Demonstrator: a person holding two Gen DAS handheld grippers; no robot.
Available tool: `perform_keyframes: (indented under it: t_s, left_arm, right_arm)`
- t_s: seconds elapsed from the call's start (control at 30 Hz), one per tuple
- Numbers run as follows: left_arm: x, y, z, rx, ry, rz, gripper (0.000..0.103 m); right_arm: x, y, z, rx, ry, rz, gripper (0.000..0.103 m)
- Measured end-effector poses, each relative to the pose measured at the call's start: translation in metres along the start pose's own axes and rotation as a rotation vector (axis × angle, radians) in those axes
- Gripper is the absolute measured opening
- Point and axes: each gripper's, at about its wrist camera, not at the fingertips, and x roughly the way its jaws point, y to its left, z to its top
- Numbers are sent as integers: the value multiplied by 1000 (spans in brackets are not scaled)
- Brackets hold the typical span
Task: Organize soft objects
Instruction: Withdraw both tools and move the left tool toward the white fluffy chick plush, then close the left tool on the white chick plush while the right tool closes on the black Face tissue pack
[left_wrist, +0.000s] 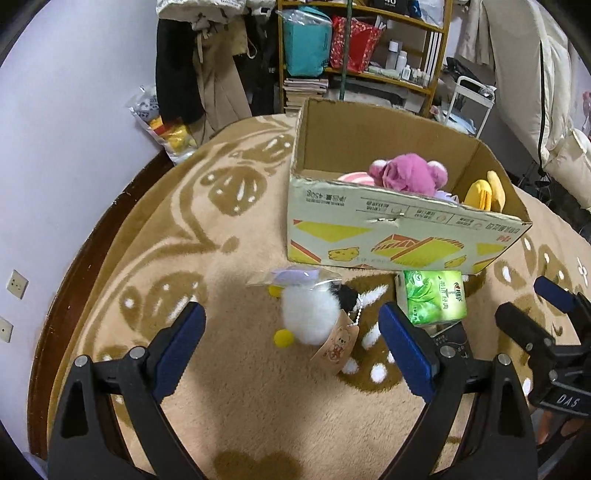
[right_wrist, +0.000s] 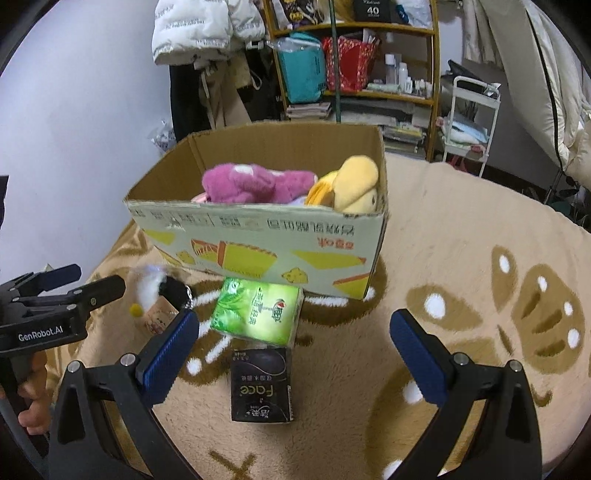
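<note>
Between left claw (left_wrist: 291, 343) tips (open), white plush (left_wrist: 308, 317), on blanket (left_wrist: 236, 413)

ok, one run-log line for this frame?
phase: approach | left tool: open, over white plush | right tool: open, over green tissue pack | box: pink, yellow plush inside

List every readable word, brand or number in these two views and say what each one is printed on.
"GenRobot.AI": left gripper body.
"DAS": right gripper body.
"Face": black tissue pack, printed upside down.
"40": dark box on the shelf.
"450g": cardboard box, inverted.
Chinese print on the box, green tissue pack and toy's paper tag: unreadable.
</note>
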Motion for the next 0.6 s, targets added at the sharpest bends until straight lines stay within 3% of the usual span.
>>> perform_keyframes:
  t_s: [0.6]
  left_arm:
    - [70, 0, 1, -2, 142, 1, 94]
  right_arm:
    - [69, 10, -16, -19, 217, 24, 103]
